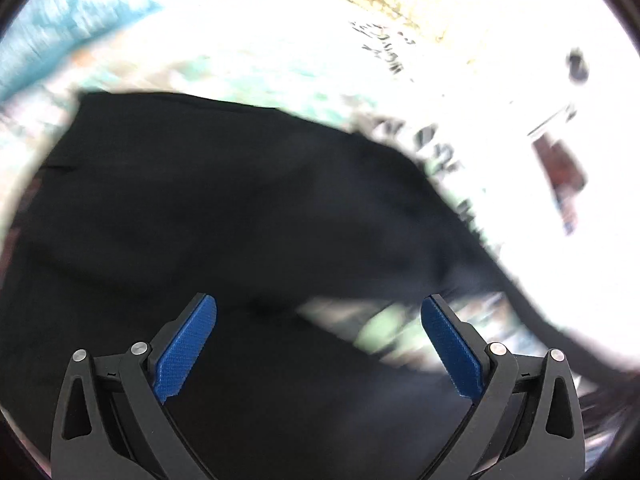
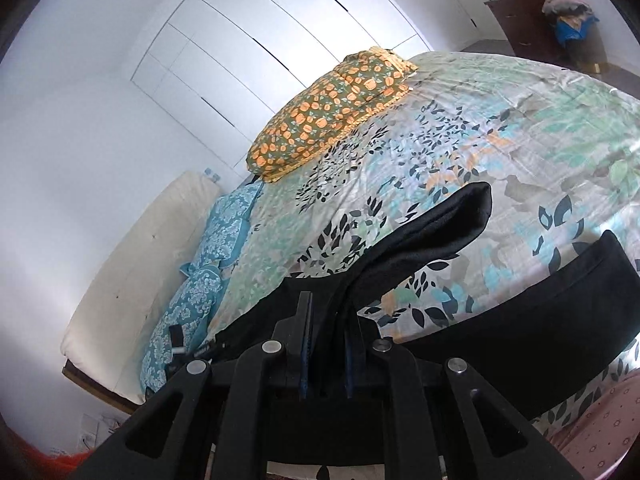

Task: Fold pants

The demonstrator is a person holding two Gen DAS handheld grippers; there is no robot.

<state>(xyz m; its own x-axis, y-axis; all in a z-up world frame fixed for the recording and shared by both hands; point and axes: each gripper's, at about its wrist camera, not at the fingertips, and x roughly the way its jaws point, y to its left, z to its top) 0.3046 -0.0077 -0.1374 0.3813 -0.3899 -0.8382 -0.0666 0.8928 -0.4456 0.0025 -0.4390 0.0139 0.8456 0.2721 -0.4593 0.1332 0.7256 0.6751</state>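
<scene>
The black pants (image 1: 224, 208) lie on a floral bedsheet (image 1: 280, 68); the left wrist view is motion-blurred. My left gripper (image 1: 318, 320) is open and empty, just above the dark cloth. In the right wrist view my right gripper (image 2: 328, 320) is shut on a fold of the black pants (image 2: 424, 232) near its edge. One pant leg (image 2: 520, 312) stretches right across the bed and another (image 2: 448, 216) lifts up and away from the fingers.
An orange pumpkin-print pillow (image 2: 332, 108) lies at the far side of the bedsheet (image 2: 500, 120). Blue patterned pillows (image 2: 208, 256) and a cream mattress (image 2: 148, 256) are at the left. A brown dresser with clothes (image 2: 536, 20) stands at the far right by white wardrobes.
</scene>
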